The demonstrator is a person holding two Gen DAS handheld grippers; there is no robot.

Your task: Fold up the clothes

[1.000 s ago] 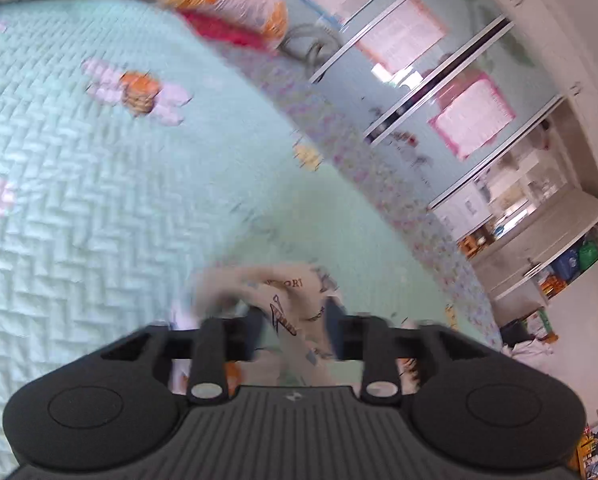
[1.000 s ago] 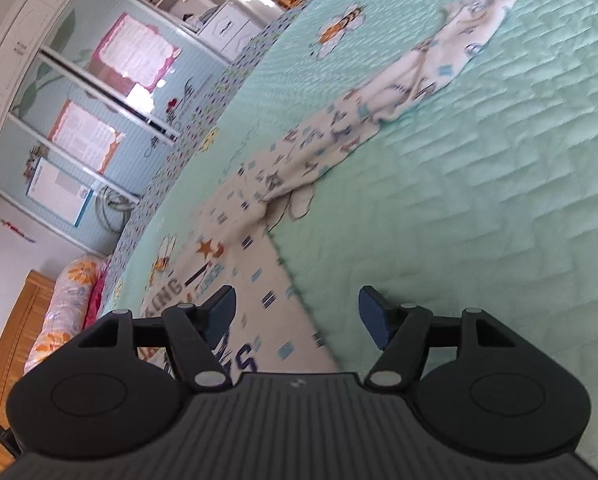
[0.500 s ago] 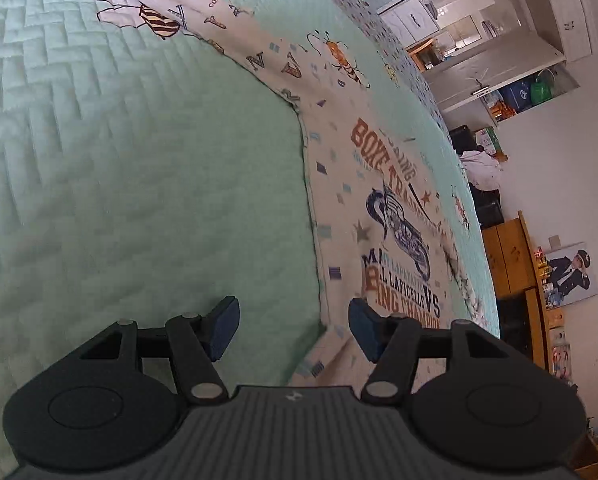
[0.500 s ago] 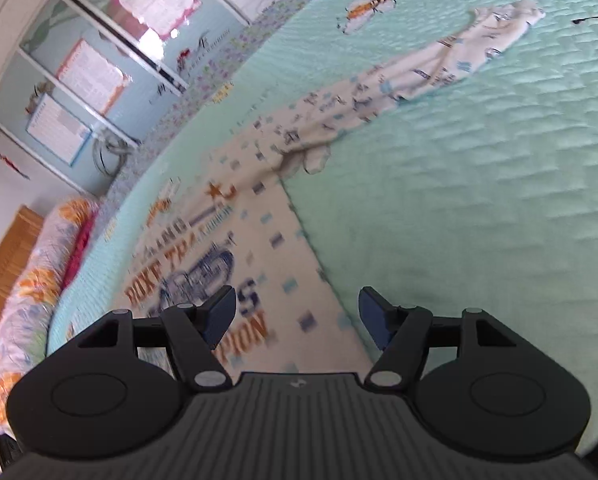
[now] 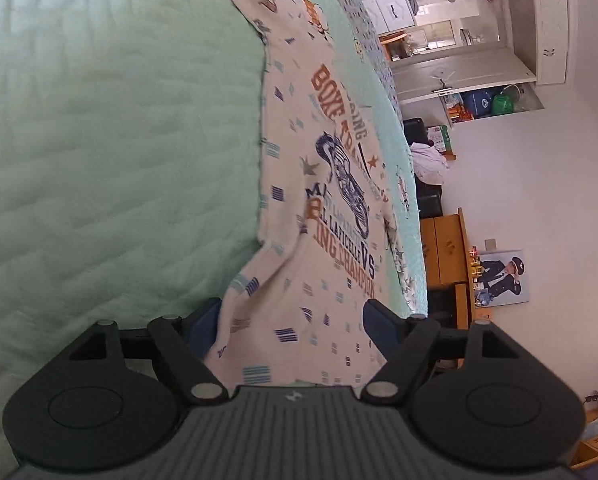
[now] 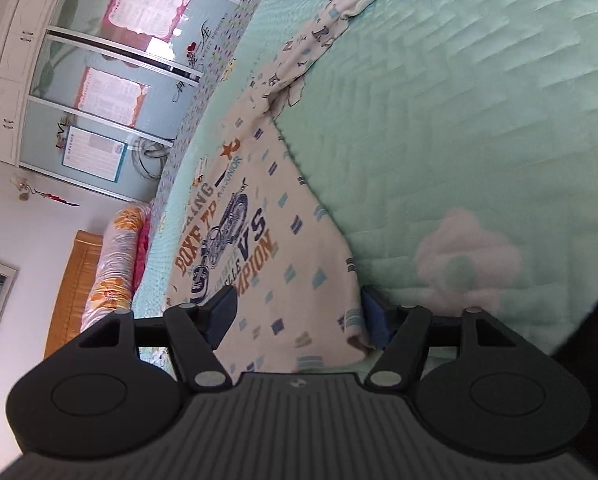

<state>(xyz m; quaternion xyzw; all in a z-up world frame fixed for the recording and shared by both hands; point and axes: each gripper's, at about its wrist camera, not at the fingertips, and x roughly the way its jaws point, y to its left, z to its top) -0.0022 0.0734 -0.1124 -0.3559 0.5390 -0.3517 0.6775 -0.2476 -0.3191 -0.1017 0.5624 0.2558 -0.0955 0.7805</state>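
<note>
Left wrist view: left gripper (image 5: 293, 322), jaws opening, straddles the near hem of the printed shirt (image 5: 319, 208) spread flat on the green quilt (image 5: 119, 140), while the right gripper (image 6: 299, 320), jaws closing, straddles the hem's other corner without yet pinching it.

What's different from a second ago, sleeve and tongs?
The left tongs let go of the bunched sleeve, swung to the printed shirt's hem, and are opening around it. The right tongs moved onto the opposite hem corner, closing. The shirt stays flat on the green quilt.
</note>
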